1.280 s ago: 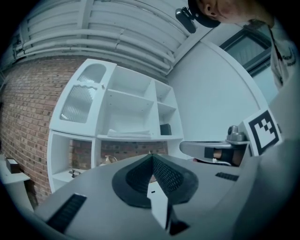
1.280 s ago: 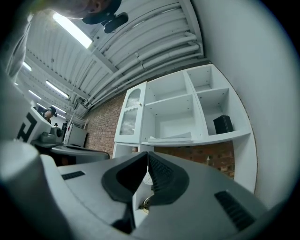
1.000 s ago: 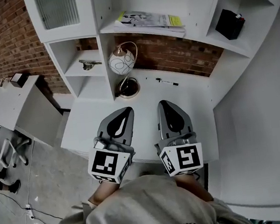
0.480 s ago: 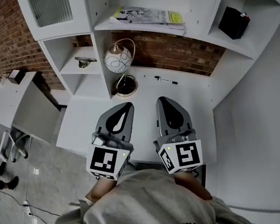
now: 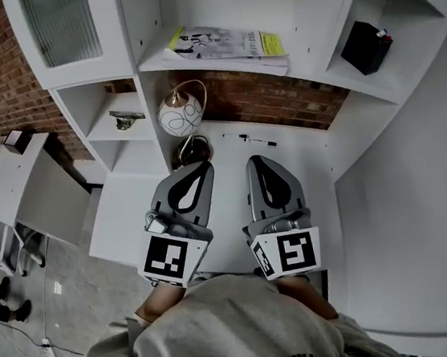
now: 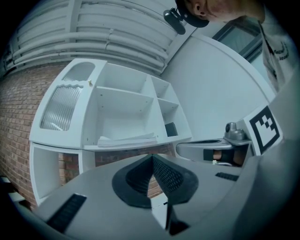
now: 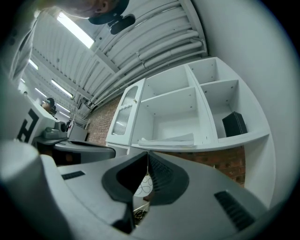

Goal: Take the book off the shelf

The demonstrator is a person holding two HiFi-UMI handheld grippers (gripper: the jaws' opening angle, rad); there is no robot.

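Left gripper (image 5: 198,170) and right gripper (image 5: 259,164) are both being held pinched closed, empty, on the near side. The book (image 5: 223,44) is lying flat on the far shelf (image 5: 316,77). With the jaws being kept closed it's probably getting shoved deeper, and the lamp (image 5: 177,113) below-left is being risked too.

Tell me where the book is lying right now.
In the head view the book lies flat on the middle shelf, above the round lamp and left of the compartment with the black box.

Print on the book (image 5: 223,44) seems too small to read.
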